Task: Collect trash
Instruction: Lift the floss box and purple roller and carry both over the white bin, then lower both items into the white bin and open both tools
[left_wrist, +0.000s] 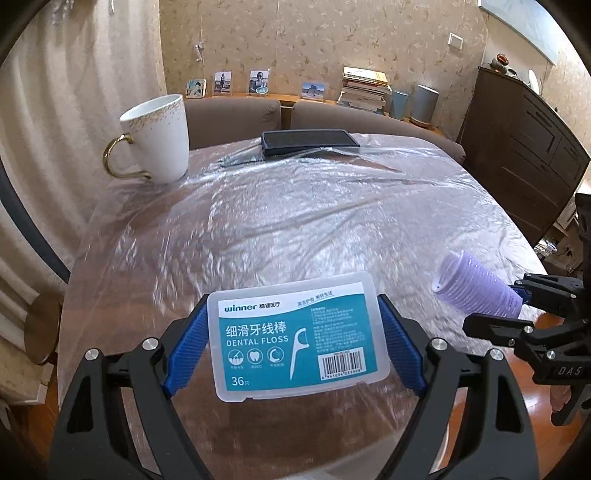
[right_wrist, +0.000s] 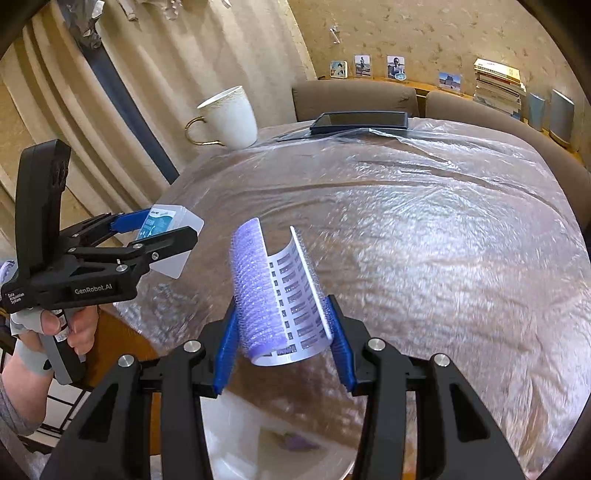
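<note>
My left gripper (left_wrist: 293, 341) is shut on a clear plastic dental floss box (left_wrist: 295, 338) with a teal label, held above the near edge of the table. It also shows in the right wrist view (right_wrist: 166, 227), at the left. My right gripper (right_wrist: 282, 334) is shut on a purple hair roller (right_wrist: 275, 291), broken open so its slotted inner wall shows. The roller also shows in the left wrist view (left_wrist: 476, 290), at the right, with the right gripper (left_wrist: 517, 306) behind it.
The table (left_wrist: 295, 221) is covered with crinkled clear plastic film. A white mug with a gold handle (left_wrist: 157, 138) stands at the far left. A dark flat case (left_wrist: 308, 142) lies at the far edge. Two brown chairs (left_wrist: 232, 114) stand behind. A white bin (right_wrist: 273, 439) sits below.
</note>
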